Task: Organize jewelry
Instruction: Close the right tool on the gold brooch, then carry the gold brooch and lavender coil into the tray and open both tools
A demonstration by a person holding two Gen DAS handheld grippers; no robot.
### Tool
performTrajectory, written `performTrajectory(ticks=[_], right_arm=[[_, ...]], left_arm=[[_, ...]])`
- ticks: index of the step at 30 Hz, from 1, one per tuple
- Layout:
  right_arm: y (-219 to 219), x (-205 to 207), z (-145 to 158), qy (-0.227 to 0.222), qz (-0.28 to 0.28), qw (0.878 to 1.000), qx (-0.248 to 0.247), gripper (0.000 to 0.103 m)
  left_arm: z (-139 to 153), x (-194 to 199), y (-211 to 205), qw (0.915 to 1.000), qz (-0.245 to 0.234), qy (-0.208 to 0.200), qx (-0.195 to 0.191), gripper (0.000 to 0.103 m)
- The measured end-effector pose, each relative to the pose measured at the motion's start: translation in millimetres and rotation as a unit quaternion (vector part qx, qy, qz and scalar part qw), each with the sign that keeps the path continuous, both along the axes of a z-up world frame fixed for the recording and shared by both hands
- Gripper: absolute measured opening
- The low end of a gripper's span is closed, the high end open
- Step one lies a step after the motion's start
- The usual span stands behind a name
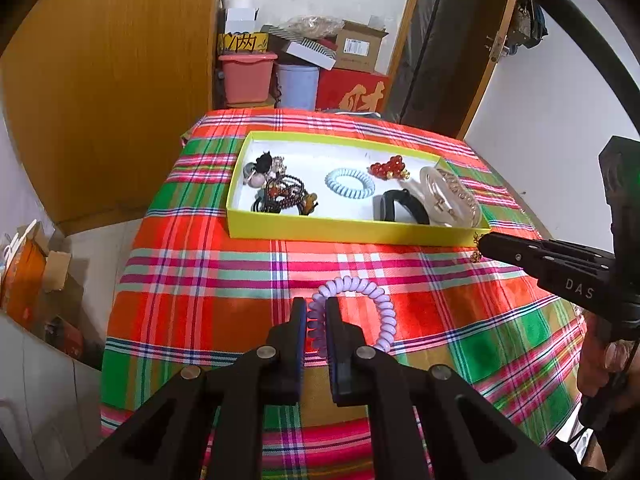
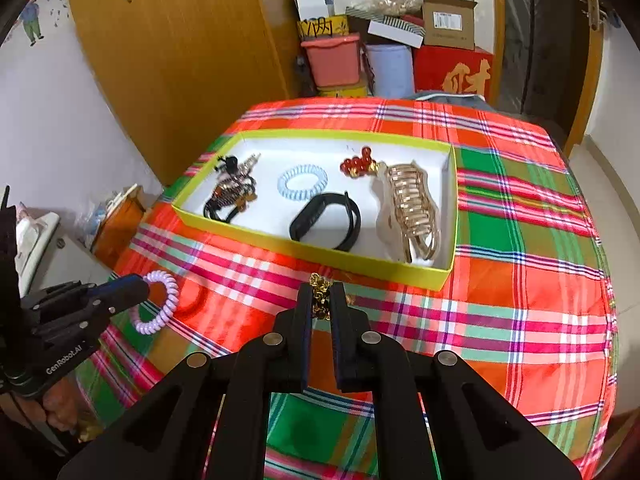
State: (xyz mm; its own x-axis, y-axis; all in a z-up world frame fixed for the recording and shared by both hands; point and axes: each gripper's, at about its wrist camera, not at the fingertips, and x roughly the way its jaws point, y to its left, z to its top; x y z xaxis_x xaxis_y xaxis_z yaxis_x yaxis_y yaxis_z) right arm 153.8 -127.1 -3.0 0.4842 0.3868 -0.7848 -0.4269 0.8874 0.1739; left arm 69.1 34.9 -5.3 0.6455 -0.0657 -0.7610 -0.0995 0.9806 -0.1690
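Note:
A yellow-rimmed box (image 1: 352, 235) (image 2: 320, 254) lies on the plaid tablecloth and holds a blue coil hair tie (image 1: 349, 183) (image 2: 302, 182), red beads (image 1: 389, 167) (image 2: 357, 165), a black band (image 1: 400, 206) (image 2: 326, 221), a gold hair claw (image 1: 450, 196) (image 2: 412, 210) and a heap of dark hair ties (image 1: 280, 190) (image 2: 230, 196). My left gripper (image 1: 316, 310) (image 2: 146, 286) is shut on a lilac coil hair tie (image 1: 360, 304) (image 2: 160, 304), held just over the cloth in front of the box. My right gripper (image 2: 321, 294) (image 1: 482, 245) is shut on a small gold chain piece (image 2: 320, 296) (image 1: 476, 248) near the box's front right corner.
A wooden wardrobe (image 1: 112, 92) stands left of the table. Stacked boxes and plastic tubs (image 1: 296, 64) (image 2: 384, 44) crowd the far corner. A dark door (image 1: 444, 52) lies at the back right. Clutter (image 1: 28, 280) sits on the floor at the left. A hand (image 1: 612, 354) grips the right tool's handle.

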Motion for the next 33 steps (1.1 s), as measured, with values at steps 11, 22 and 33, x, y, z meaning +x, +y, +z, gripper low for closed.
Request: performTrajectory(ticks=[11,22,33], right_arm=[[-3.5,-8.4,20.9,-0.015,0.002,1.000,0.019,0.008],[-0.6,-8.7,34.4,-0.028,0.007,0.999,0.024,0.008],[9.8,4.6,52.4,-0.050,0.018,0.998,0.029,0.008]], left_arm=[[12.3,-5.4,-1.2,0.9999,-0.002,-0.011,-0.001,0.009],[25.9,1.3,-0.2,0.9997,-0.008,-0.023,-0.001,0.009],[38.9,21.7,4.2,0.9992,-0.009,-0.038,0.005,0.009]])
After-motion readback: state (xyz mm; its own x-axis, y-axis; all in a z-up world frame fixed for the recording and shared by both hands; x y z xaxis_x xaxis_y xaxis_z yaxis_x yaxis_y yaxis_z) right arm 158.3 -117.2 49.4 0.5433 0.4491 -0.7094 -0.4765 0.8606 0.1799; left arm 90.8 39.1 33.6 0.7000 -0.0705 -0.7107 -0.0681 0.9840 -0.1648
